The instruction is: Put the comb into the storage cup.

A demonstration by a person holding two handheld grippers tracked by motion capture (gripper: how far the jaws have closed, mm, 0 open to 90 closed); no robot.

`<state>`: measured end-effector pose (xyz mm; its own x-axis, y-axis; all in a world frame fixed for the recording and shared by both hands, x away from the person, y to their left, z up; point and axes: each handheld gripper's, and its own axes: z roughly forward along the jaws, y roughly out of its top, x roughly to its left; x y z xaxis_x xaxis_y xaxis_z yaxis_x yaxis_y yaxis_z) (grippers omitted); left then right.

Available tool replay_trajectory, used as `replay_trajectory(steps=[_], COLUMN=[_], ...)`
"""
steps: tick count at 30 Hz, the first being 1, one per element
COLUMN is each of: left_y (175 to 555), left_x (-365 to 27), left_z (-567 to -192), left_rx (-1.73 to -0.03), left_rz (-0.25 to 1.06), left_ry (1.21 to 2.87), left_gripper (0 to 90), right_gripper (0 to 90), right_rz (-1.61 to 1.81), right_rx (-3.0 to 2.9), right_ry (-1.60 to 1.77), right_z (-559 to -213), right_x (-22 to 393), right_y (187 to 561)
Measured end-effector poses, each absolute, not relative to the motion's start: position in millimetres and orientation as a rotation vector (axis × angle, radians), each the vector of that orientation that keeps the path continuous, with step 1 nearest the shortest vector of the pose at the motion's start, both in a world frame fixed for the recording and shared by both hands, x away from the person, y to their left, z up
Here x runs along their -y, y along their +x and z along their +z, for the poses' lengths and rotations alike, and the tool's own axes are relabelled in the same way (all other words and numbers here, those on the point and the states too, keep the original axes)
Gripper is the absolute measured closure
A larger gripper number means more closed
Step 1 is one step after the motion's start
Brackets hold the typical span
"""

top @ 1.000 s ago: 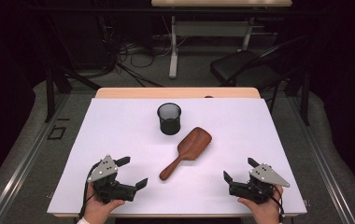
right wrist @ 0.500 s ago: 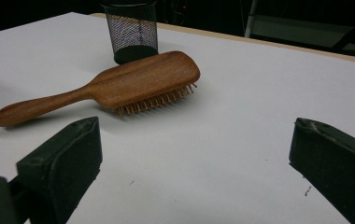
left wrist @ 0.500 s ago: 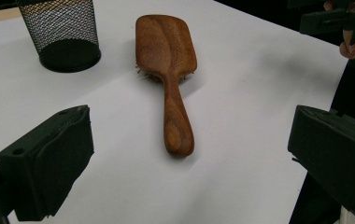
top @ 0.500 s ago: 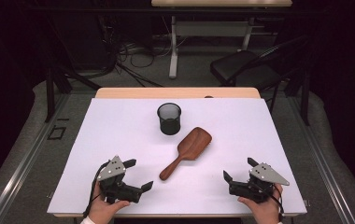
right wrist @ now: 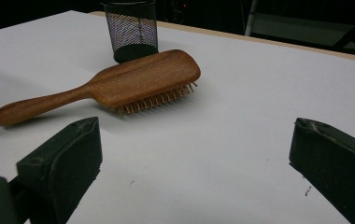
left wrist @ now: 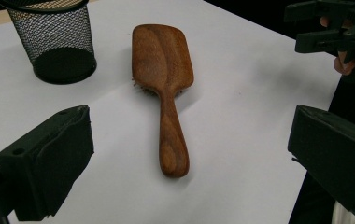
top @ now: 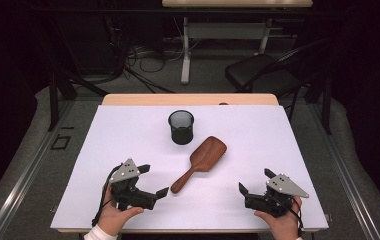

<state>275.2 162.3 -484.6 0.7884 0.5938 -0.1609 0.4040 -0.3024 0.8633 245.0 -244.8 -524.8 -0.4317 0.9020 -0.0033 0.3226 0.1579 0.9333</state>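
Wooden hairbrush (top: 201,161) lying bristles-down mid-table on the white sheet (top: 288,135), handle end toward the near-left, paddle end angled toward the far right, just short of the black mesh cup (top: 181,127) (near it, not touching, as far as the high view tells). Resting tilted on its bristles, so handle tip sits low against the sheet w/ little gap underneath; prob. best taken from the sides. Left gripper (top: 153,182) held low near the front edge, jaws spread wide & empty, aimed straight along the handle in the left gripper view, w/ the handle tip (left wrist: 173,163) between the two jaws but ahead of them, not yet reached. Right gripper (top: 250,184) parked near the front-right corner, jaws likewise wide apart, nothing held, well apart from the brush (right wrist: 119,86); looks like standby, leaving the approach lane open. Room: bare sheet all round the handle, no obstacle btw. left gripper & brush. Cup stands upright beyond the paddle end, so a lift toward it has open space. Front table edge close behind both hands; little margin for backing off.
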Motion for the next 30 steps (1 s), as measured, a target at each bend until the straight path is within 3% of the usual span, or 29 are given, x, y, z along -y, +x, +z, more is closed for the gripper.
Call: replay_trajectory(steps=[30], left_y=[314], left_x=[-129], left_z=[-472], left_rx=[-0.815], left_rz=[0.17], left_ry=[2.012], left_gripper=[0.4], right_gripper=[2.5], right_rz=[1.27], right_rx=[-1.851], right_ry=[1.161], right_z=[-525], right_x=[245], right_y=[245])
